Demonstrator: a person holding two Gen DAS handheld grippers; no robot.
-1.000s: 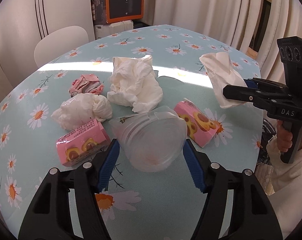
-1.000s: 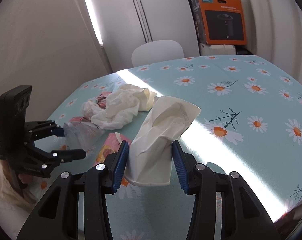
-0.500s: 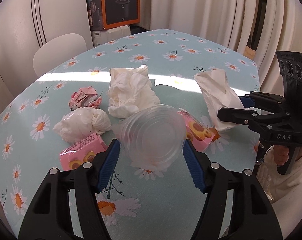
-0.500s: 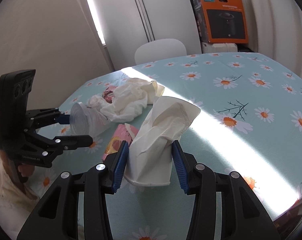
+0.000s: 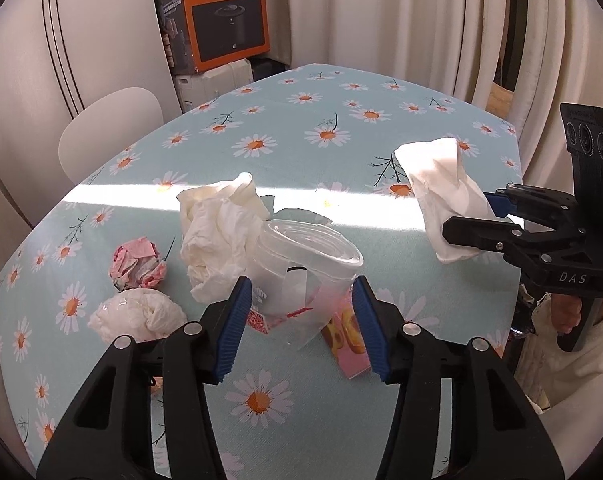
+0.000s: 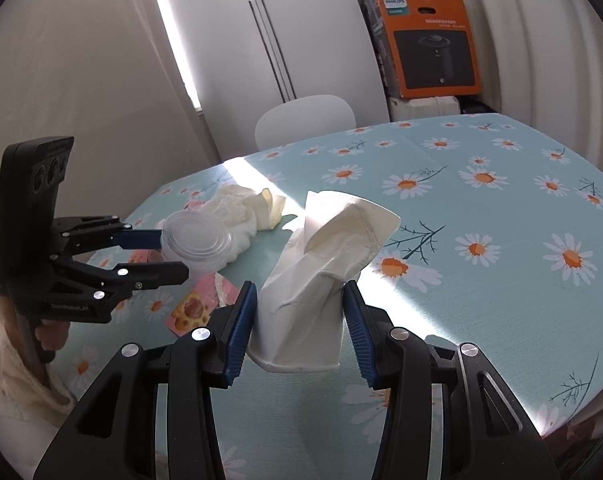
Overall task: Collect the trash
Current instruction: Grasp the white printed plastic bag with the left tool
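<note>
We've got the left gripper point(image 5: 301, 322) just squeezed onto the thin, crush-prone clear plastic cup point(image 5: 301, 268) above the table point(image 5: 301, 128), grip low on its wall, and the right gripper point(image 6: 299, 326) clamping a light crumpled paper cup point(image 6: 321, 276).

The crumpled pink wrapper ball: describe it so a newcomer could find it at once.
On the daisy tablecloth, look left of the big white tissue heap, towards the white chair. The crumpled pink wrapper ball lies beside a white tissue wad; it alone is pink, wadded and round, unlike the flat pink packets.
</note>
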